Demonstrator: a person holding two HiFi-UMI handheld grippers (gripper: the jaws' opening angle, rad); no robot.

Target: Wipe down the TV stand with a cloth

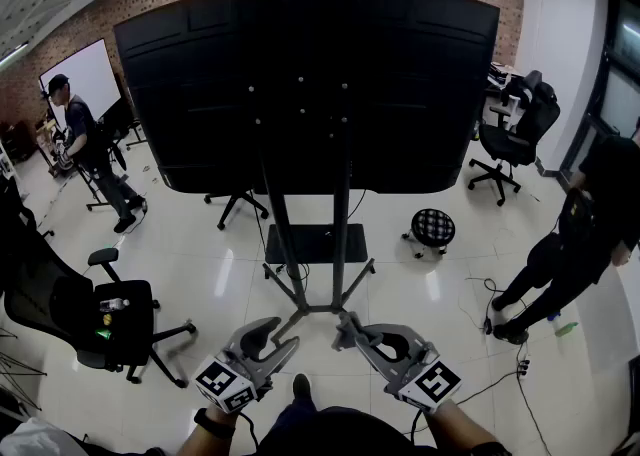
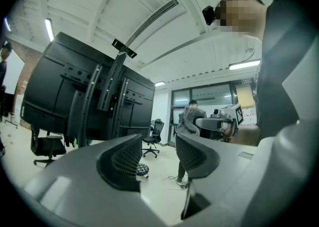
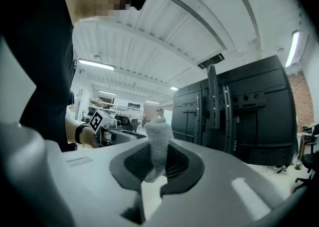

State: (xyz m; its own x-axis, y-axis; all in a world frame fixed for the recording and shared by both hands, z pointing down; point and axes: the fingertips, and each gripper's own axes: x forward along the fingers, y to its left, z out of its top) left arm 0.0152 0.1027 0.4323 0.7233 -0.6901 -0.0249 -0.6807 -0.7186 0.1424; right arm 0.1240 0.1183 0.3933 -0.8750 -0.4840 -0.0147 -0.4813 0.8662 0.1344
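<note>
The TV stand (image 1: 340, 234) rises in front of me on two black uprights above a splayed wheeled base, carrying a big black screen (image 1: 310, 84) seen from behind. A white cloth (image 3: 158, 144) stands up as a folded strip between the jaws of my right gripper (image 3: 158, 159), which is shut on it. That gripper (image 1: 350, 329) hovers low, just short of the stand's base. My left gripper (image 1: 283, 336) sits beside it, also short of the base. Its jaws (image 2: 158, 156) are open with nothing between them. The screen (image 2: 65, 101) lies to its left.
A black office chair (image 1: 110, 319) stands at the near left and a chequered stool (image 1: 432, 227) right of the stand. One person (image 1: 580, 244) stands at the right, another (image 1: 85, 144) at the far left. Cables (image 1: 490, 294) trail on the white floor.
</note>
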